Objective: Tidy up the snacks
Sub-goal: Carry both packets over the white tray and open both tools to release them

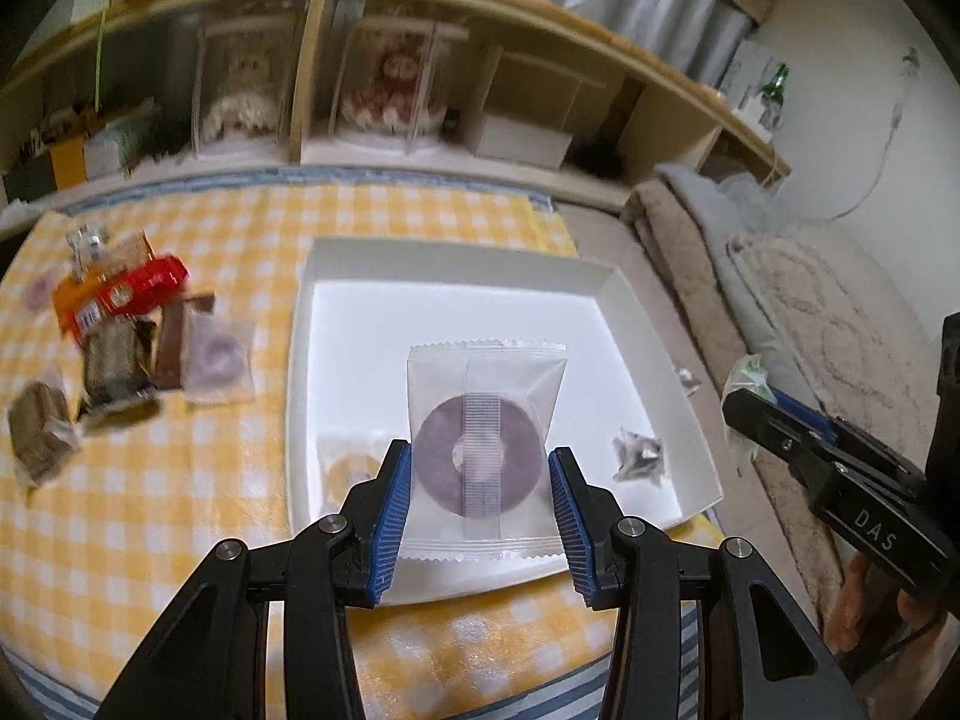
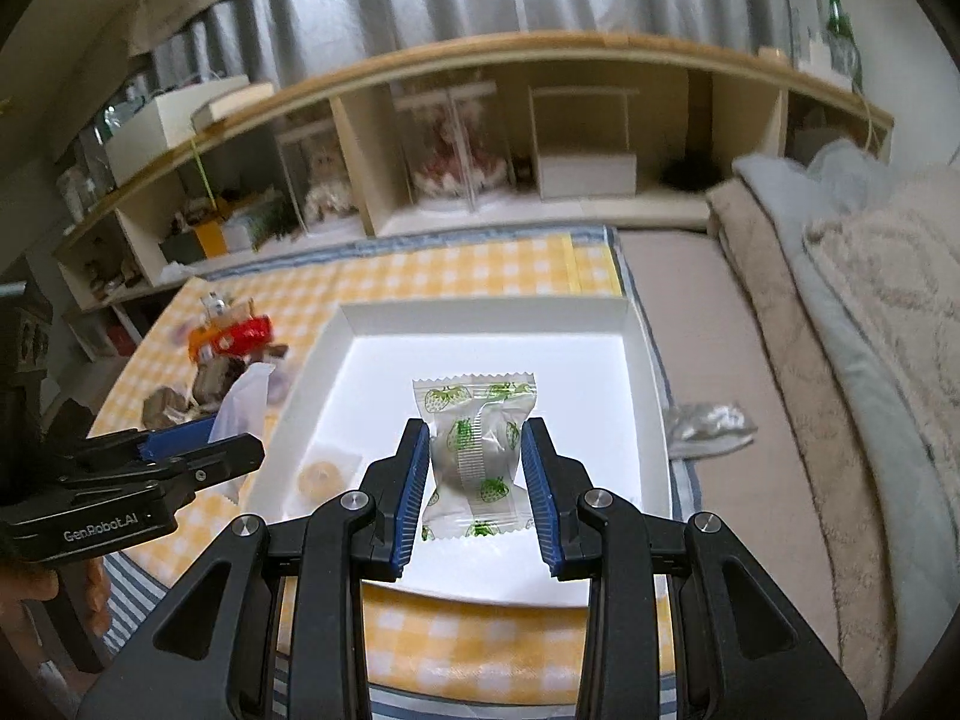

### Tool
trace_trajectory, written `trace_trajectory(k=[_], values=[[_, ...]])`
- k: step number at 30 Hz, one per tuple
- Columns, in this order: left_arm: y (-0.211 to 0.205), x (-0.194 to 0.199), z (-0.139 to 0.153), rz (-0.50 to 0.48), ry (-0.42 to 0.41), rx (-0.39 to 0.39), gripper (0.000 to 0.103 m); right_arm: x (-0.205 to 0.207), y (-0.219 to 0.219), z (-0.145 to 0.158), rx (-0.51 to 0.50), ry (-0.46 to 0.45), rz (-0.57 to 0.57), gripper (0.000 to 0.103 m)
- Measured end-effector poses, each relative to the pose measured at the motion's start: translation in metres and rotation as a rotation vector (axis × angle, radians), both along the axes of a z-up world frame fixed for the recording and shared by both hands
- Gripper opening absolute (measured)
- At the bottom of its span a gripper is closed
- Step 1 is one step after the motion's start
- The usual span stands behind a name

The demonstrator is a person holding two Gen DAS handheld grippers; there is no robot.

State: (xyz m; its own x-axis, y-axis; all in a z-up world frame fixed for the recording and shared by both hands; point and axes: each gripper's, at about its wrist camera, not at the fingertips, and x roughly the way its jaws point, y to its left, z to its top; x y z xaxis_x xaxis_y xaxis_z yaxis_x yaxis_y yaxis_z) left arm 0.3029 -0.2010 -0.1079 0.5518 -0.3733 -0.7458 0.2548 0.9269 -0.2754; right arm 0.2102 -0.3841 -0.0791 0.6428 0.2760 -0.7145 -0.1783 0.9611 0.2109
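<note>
Your left gripper [image 1: 480,498] clamps donut pack [image 1: 485,450], right gripper [image 2: 475,483] clamps strawberry pack [image 2: 474,456] (light, crinkly film); pinch sealed edges, gently, over tray [image 1: 456,264].

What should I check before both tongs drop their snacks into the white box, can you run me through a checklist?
1. Left tongs hold the ring cookie packet between the pads: ok.
2. Right tongs hold the strawberry-print candy: ok.
3. Both packets are over the white box: ok by the wrist views; height above the floor, cannot tell.
4. Drop spots are free: a yellow ring snack lies near the left wall and a small dark wrapped sweet on the right; middle bare: ok.
5. The two tongs are apart from each other: ok.
6. Loose snack pile left on the checked cloth: not ok, more to sort.
</note>
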Motion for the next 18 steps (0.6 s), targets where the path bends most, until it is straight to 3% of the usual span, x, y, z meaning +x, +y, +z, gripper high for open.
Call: trace_trajectory(k=[11, 13, 15, 18], values=[[-0.023, 0.040, -0.040, 0.023, 0.066, 0.016, 0.047, 0.011, -0.006, -0.049, 0.013, 0.135, 0.010, 0.033], [-0.024, 0.044, -0.044, 0.017, 0.071, 0.016, 0.053, 0.013, -0.008, -0.053, 0.024, 0.142, 0.004, 0.033], [-0.023, 0.043, -0.048, 0.018, 0.069, 0.024, 0.068, 0.015, -0.010, -0.054, 0.034, 0.147, -0.004, 0.034], [-0.020, 0.037, -0.052, 0.015, 0.065, 0.038, 0.073, 0.017, -0.013, -0.057, 0.037, 0.155, -0.012, 0.034]])
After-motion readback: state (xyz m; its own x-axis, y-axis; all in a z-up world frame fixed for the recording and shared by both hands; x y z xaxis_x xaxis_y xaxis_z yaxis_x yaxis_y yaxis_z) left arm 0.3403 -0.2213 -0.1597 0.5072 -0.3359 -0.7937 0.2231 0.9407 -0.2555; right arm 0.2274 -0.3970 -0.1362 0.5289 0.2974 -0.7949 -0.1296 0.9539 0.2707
